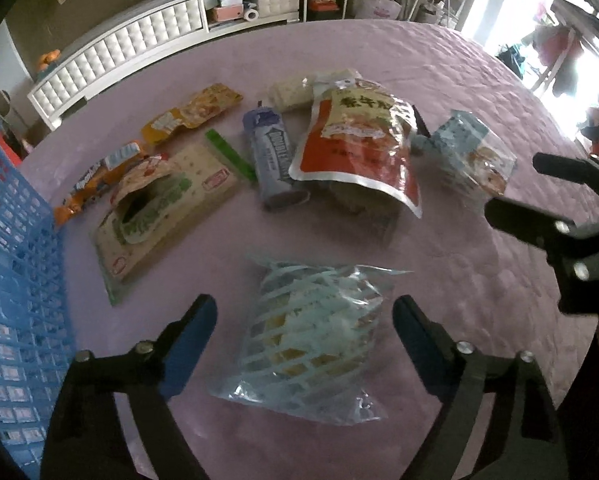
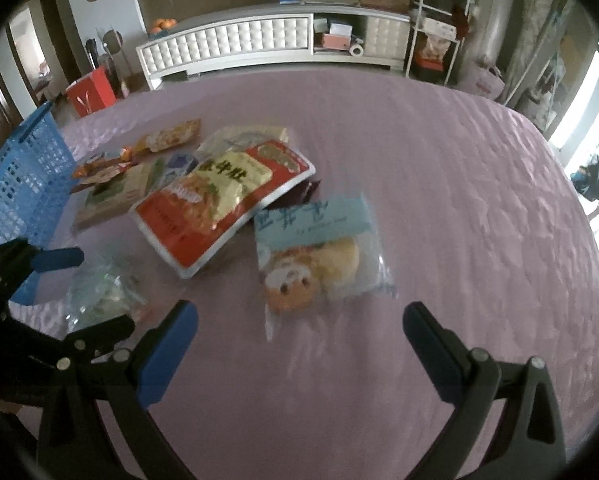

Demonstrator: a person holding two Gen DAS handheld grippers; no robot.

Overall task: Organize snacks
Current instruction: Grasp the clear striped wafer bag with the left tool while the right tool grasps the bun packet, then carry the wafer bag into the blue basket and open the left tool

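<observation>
We hold the left gripper (image 1: pixel 303 344) released astride the striped bag (image 1: pixel 311 344); its slack film may slip. We keep the right gripper (image 2: pixel 299 344) released too.

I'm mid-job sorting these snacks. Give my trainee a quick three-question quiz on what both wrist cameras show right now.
1. True or false: the left gripper is shut on the striped bag.
2. Which packet lies nearest ahead of the right gripper? A) red pouch B) bun packet C) gum tube
3. Fill in: the blue ____ stands at the left of the pink table.

Key: 1 false, its fingers stand apart on either side of the bag; 2 B; 3 basket.
</observation>
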